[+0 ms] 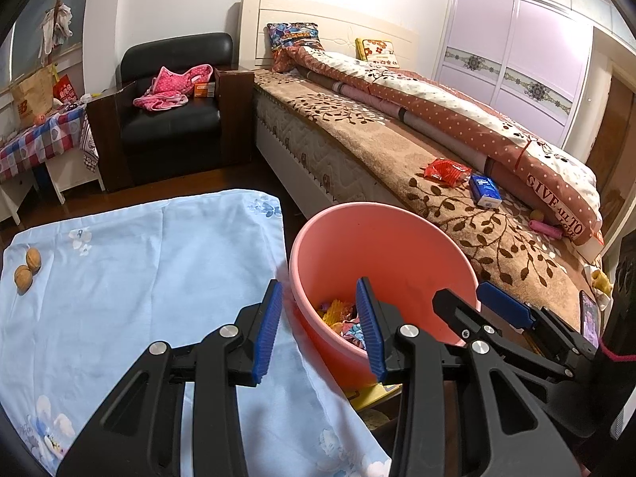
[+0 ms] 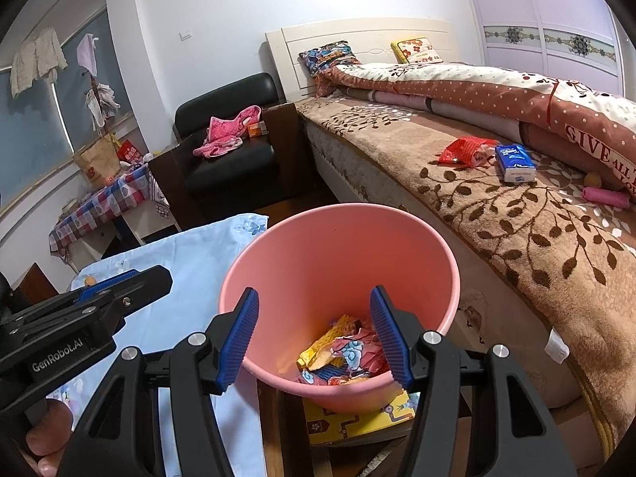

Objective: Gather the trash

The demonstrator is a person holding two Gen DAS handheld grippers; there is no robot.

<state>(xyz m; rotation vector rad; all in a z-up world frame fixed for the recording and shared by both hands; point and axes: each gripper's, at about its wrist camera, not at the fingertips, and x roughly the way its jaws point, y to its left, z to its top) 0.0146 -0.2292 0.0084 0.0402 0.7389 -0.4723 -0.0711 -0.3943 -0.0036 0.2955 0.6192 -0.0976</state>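
The bed [image 2: 516,214] fills the right side of both views, covered by a brown leaf-patterned blanket, with a rolled dotted quilt [image 2: 497,87] along its far edge. A black armchair [image 1: 175,119] stands beside the headboard. In front lies the table under a light blue floral cloth [image 1: 139,278]. A pink plastic bin [image 2: 338,262] stands between the table and the bed, resting on a yellow booklet [image 2: 357,421]. Crumpled snack wrappers [image 2: 342,353] lie at the bottom of the bin. On the bed blanket, a red wrapper [image 2: 467,151] lies just beside a blue tissue pack [image 2: 514,163]. Two walnuts [image 1: 28,268] sit touching each other near the cloth's left edge. The left claw [image 1: 318,330] hovers over the bin's near rim, jaws apart and holding nothing. The right claw [image 2: 318,338] hangs above the bin's mouth, jaws also spread wide and empty.
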